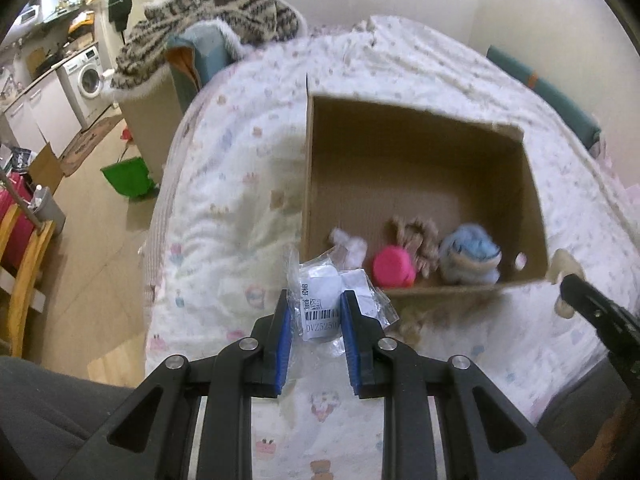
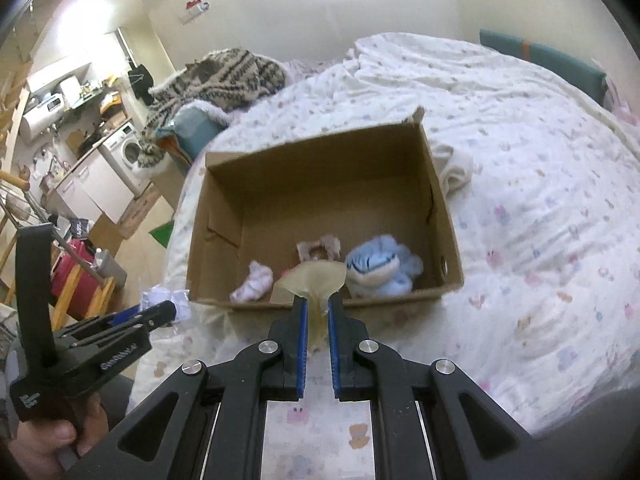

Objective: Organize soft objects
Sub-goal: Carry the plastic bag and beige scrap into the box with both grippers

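Note:
An open cardboard box (image 1: 420, 152) (image 2: 320, 184) sits on the bed. Inside lie a blue shark plush (image 1: 470, 260) (image 2: 378, 266), a pink ball (image 1: 394, 268), a beige scrunchie (image 1: 416, 232) (image 2: 320, 248) and a small white soft piece (image 1: 350, 244) (image 2: 254, 282). My left gripper (image 1: 314, 304) is shut on a clear plastic packet with a barcode label (image 1: 320, 300), held just before the box's near left corner. My right gripper (image 2: 318, 306) is shut on a pale yellow soft cloth (image 2: 314, 280), held at the box's near rim.
The flowered quilt (image 2: 540, 200) covers the bed. A cream cloth (image 2: 456, 168) lies right of the box. A striped blanket (image 1: 208, 16) is heaped at the bed's far left. A green dustpan (image 1: 128, 178), a wooden chair (image 1: 28, 264) and a washing machine (image 1: 88, 80) stand on the left.

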`<action>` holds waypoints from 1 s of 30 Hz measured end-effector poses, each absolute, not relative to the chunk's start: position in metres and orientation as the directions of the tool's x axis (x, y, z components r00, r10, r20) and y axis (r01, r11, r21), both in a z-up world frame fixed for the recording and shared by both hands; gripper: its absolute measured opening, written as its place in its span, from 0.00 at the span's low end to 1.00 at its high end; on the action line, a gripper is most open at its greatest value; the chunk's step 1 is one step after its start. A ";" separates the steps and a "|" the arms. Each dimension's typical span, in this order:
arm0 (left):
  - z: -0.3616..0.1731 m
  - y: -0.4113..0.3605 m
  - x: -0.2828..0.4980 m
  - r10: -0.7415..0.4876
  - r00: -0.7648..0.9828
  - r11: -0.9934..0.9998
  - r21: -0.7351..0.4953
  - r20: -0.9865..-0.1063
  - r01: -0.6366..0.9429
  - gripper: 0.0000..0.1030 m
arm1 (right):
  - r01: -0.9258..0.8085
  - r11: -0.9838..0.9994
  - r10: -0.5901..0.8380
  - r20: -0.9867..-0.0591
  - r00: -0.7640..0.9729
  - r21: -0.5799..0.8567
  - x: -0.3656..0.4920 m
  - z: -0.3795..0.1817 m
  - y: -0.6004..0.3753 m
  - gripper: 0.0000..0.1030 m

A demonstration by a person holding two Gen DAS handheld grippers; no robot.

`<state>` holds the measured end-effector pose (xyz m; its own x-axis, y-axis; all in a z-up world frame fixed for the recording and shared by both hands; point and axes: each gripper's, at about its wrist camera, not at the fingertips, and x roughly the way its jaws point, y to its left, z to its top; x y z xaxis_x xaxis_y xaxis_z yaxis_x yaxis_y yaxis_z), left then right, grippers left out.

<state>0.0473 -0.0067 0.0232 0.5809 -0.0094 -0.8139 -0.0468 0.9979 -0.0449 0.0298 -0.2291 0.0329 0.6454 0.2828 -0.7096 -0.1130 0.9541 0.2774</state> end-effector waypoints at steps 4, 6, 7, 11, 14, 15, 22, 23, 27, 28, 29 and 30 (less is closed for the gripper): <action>0.043 -0.012 0.055 -0.021 0.614 0.999 -0.043 -0.789 -0.020 0.20 | -0.121 0.948 0.299 -0.695 0.654 0.294 0.043 0.039 -0.237 0.11; 0.048 -0.018 0.062 -0.047 0.609 0.999 -0.044 -0.792 0.020 0.20 | -0.126 0.950 0.296 -0.688 0.662 0.287 0.048 0.041 -0.239 0.11; 0.050 -0.020 0.064 -0.045 0.612 0.999 -0.038 -0.790 0.025 0.20 | -0.127 0.949 0.298 -0.685 0.665 0.289 0.051 0.041 -0.241 0.11; 0.057 -0.028 0.080 -0.023 0.632 0.999 0.004 -0.775 0.042 0.20 | -0.112 0.944 0.305 -0.684 0.663 0.312 0.064 0.036 -0.249 0.11; 0.059 -0.032 0.094 -0.005 0.644 0.998 0.037 -0.765 0.052 0.20 | -0.120 0.944 0.307 -0.684 0.662 0.308 0.075 0.034 -0.251 0.11; 0.059 -0.033 0.099 0.005 0.647 0.998 0.049 -0.762 0.050 0.20 | -0.121 0.942 0.311 -0.684 0.660 0.312 0.078 0.033 -0.252 0.11; 0.040 -0.044 0.124 0.036 0.638 0.991 0.112 -0.770 0.079 0.20 | -0.132 0.923 0.363 -0.701 0.614 0.362 0.103 0.015 -0.252 0.11; 0.036 -0.045 0.125 0.036 0.634 0.990 0.115 -0.773 0.084 0.20 | -0.128 0.921 0.367 -0.707 0.604 0.369 0.106 0.010 -0.251 0.11; 0.016 -0.048 0.130 0.025 0.619 0.989 0.108 -0.785 0.097 0.20 | -0.119 0.909 0.392 -0.723 0.569 0.398 0.111 -0.008 -0.248 0.11; 0.013 -0.048 0.130 0.031 0.615 0.989 0.112 -0.788 0.094 0.20 | -0.122 0.908 0.396 -0.727 0.561 0.400 0.113 -0.011 -0.246 0.11; 0.010 -0.048 0.131 0.038 0.612 0.989 0.116 -0.790 0.089 0.20 | -0.126 0.912 0.391 -0.733 0.556 0.391 0.113 -0.014 -0.244 0.11; 0.006 -0.048 0.132 0.042 0.609 0.990 0.115 -0.792 0.082 0.20 | -0.130 0.919 0.380 -0.742 0.553 0.373 0.113 -0.017 -0.241 0.11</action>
